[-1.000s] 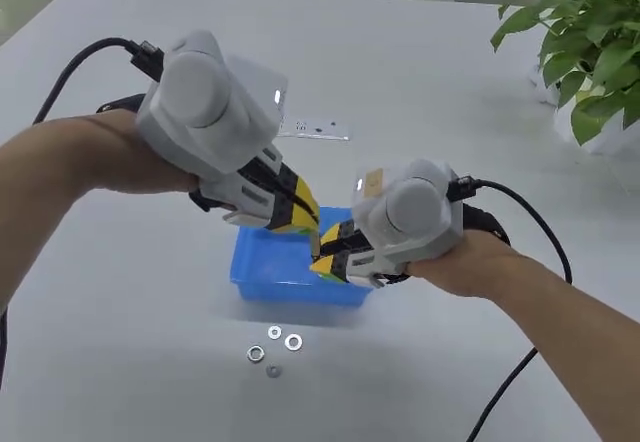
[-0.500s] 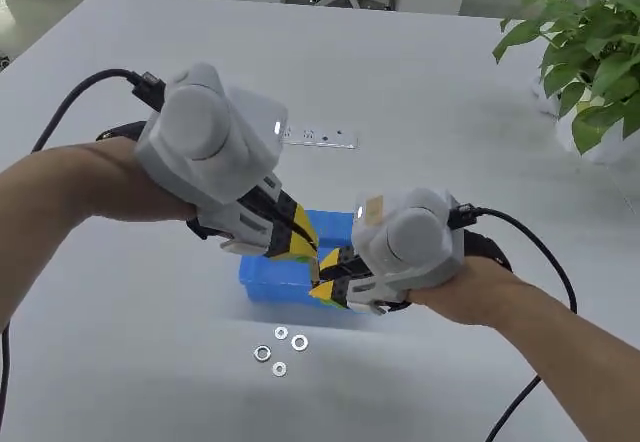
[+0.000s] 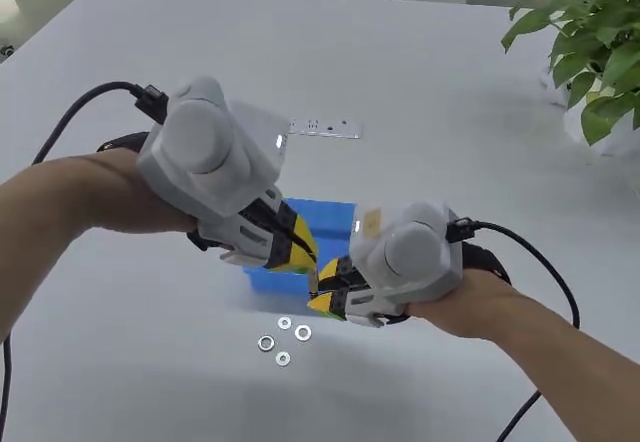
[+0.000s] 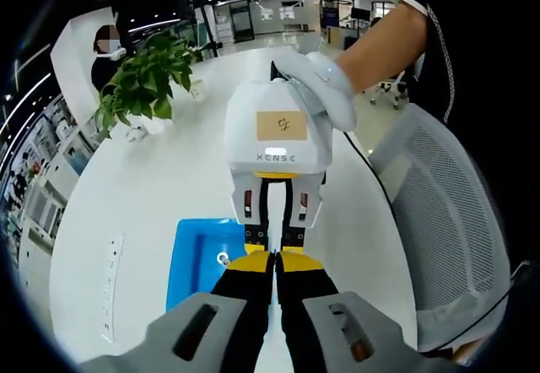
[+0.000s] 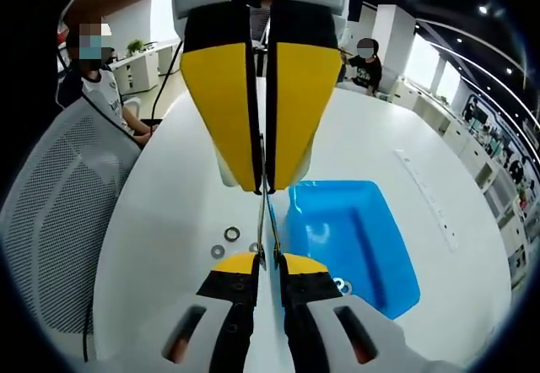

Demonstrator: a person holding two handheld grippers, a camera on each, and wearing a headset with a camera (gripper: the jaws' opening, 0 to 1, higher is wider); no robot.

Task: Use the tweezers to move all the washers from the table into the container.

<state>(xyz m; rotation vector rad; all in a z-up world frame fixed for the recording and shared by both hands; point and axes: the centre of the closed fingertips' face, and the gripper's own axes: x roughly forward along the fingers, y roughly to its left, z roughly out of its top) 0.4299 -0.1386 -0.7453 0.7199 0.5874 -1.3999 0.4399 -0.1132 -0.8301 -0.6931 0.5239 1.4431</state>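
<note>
4 washers [image 3: 303,333]: loose cluster on the table [image 3: 450,112], just beside the container.
Container [image 3: 320,214]: blue tray on the table; 1 washer [image 4: 223,259] lies inside.
Tweezers [image 5: 267,213]: thin metal pair, spanning from one pair of tongs to the other, near the container's edge.
Left tongs [image 3: 310,265]: closed on the tweezers.
Right tongs [image 3: 322,297]: closed on the tweezers, tip to tip with the left tongs.

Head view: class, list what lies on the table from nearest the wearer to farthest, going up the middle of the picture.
washers → blue container → white power strip
</note>
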